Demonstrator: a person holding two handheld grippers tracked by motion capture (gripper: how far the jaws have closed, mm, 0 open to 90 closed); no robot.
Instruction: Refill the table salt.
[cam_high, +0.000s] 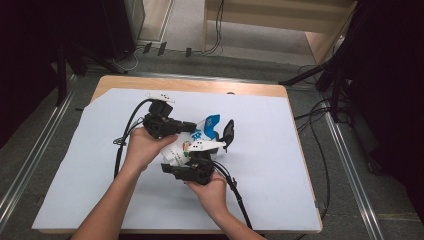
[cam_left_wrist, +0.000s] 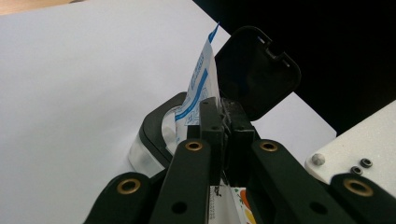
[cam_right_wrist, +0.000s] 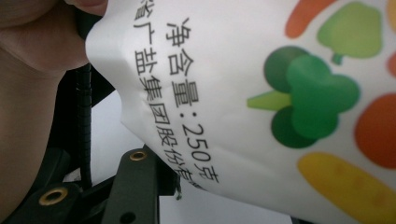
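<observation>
A white pouch (cam_high: 200, 134) with blue print and vegetable pictures hangs between my two grippers above the table's middle. My left gripper (cam_high: 191, 127) is shut on its blue-printed end (cam_left_wrist: 198, 88), right over a black-rimmed container (cam_left_wrist: 154, 126) whose black flip lid (cam_left_wrist: 257, 70) stands open. That lid (cam_high: 228, 131) sits just right of the pouch. From below, my right gripper (cam_high: 186, 160) is shut on the pouch's lower part. In the right gripper view the printed pouch (cam_right_wrist: 261, 93) lies across the jaws, with one black finger (cam_right_wrist: 140, 182) showing.
A white sheet (cam_high: 270, 170) covers the wooden table (cam_high: 200, 85). Black cables (cam_high: 239, 197) trail from both grippers toward the near edge. Dark stands and loose cables (cam_high: 320, 145) lie on the floor to the right.
</observation>
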